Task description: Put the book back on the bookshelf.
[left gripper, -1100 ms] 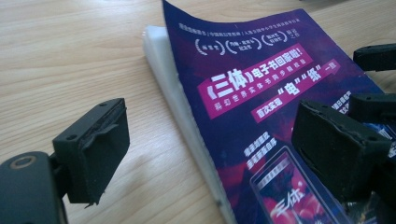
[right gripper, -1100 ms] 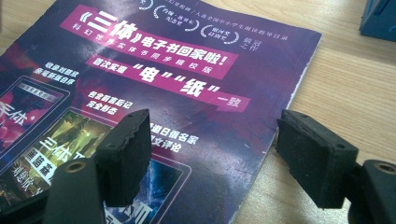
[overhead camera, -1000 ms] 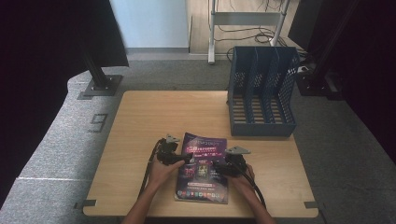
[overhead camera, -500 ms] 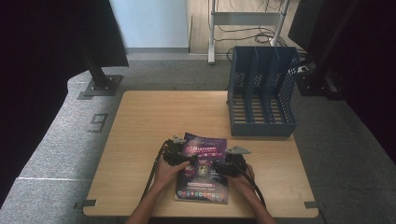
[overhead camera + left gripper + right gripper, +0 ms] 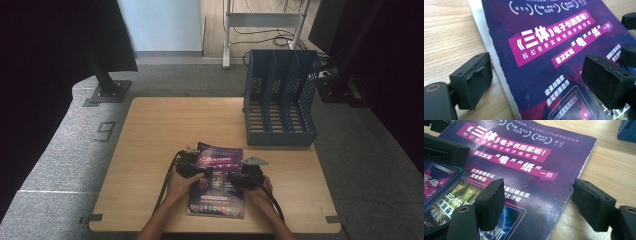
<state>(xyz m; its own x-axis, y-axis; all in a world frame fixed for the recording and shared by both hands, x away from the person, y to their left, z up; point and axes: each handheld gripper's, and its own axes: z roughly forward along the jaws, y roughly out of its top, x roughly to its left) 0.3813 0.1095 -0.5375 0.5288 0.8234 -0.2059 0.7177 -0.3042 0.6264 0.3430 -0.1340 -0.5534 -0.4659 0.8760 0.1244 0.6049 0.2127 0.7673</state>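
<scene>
Lying flat on the wooden table [image 5: 150,150], near its front edge and a little right of centre, is a magazine [image 5: 216,180] with a dark purple cover. A magenta banner slants across the upper half of that cover with bold white Chinese characters, a second magenta strip sits below it, and small white laurel emblems line the top. Lower down are framed pictures, and a row of small coloured icons runs along the bottom edge. Its white page edges show along the left side, and the cover edge there looks slightly frayed.

The left gripper [image 5: 192,167] sits at the magazine's left edge with its jaws wide apart, one over bare wood and one over the cover, clamping nothing. The right gripper [image 5: 245,177] sits at the right edge, likewise spread wide, one jaw above the cover and the other above the table, gripping nothing. A blue file rack [image 5: 280,100] stands at the table's far right corner, well apart from the magazine.
</scene>
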